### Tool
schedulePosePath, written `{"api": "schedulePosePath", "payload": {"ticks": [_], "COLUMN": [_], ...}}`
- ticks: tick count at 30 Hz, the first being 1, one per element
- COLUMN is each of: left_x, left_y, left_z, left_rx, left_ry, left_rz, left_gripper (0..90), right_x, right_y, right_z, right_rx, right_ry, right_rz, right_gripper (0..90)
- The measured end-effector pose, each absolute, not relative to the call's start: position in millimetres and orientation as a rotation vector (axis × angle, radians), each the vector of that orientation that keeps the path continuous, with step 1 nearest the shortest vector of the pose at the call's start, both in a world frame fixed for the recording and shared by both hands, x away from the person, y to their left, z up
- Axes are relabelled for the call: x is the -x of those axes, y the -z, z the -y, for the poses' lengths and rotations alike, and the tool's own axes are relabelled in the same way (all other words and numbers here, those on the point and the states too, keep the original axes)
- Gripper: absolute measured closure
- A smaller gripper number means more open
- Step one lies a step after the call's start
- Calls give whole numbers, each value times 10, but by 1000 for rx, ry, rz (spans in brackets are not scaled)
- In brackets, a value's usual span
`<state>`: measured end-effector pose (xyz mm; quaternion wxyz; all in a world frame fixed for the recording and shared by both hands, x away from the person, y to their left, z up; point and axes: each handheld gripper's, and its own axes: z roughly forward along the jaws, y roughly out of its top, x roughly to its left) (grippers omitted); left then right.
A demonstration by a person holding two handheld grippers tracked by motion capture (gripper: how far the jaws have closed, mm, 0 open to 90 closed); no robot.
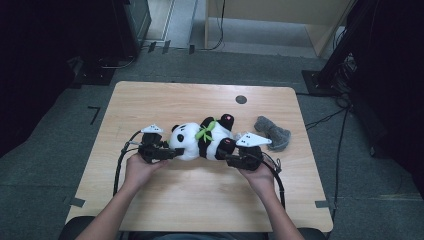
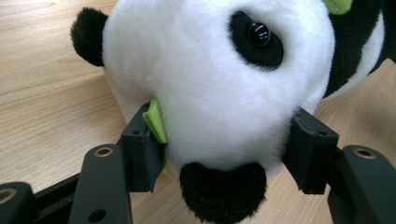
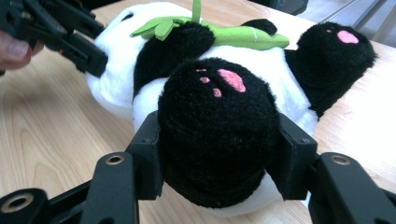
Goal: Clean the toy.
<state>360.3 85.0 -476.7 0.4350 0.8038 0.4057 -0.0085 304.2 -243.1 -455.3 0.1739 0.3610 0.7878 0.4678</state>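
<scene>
- Table (image 1: 150,100): light wood, rounded corners; a small dark round disc (image 1: 241,99) lies near the far edge, right of centre.
- Forearms: both enter from the near edge and angle inward; the left hand (image 1: 137,167) and right hand (image 1: 257,176) each grip a tool from behind, knuckles up, about midway across the table's depth.
- Plush panda (image 1: 202,139): lies on its back near the table's centre, head toward the left edge, feet toward the right edge, a green leaf (image 1: 206,131) across its chest.
- Grey cloth (image 1: 273,132): crumpled, near the right edge, just beyond the right tool and apart from the panda.
- Left tool (image 1: 175,152): jaws spread wide round the panda's white head (image 2: 210,84), pads pressed into the fur on both sides.
- Right tool (image 1: 223,156): jaws clamped on either side of the panda's black foot (image 3: 217,126), pink sole marks facing up.
</scene>
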Motion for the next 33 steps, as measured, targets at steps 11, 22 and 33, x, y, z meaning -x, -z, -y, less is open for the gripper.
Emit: {"api": "schedulePosePath", "payload": {"ticks": [11, 22, 33], "left_x": [-3635, -3593, -3469], "left_y": [4722, 4576, 4589], "left_z": [-945, -1110, -955], "left_rx": [-1922, -1886, -1940], "left_ry": [39, 7, -122], "left_rz": [-986, -817, -679], "left_gripper": [282, 160, 70], "right_x": [-3127, -3187, -3245], "right_y": [4352, 4003, 3813], "right_z": [2388, 2537, 2635], "right_rx": [-1143, -1223, -1278], "right_ry": [-1338, -1467, -1646], "right_rz": [-2216, -2159, -2079], "right_gripper": [655, 690, 693]}}
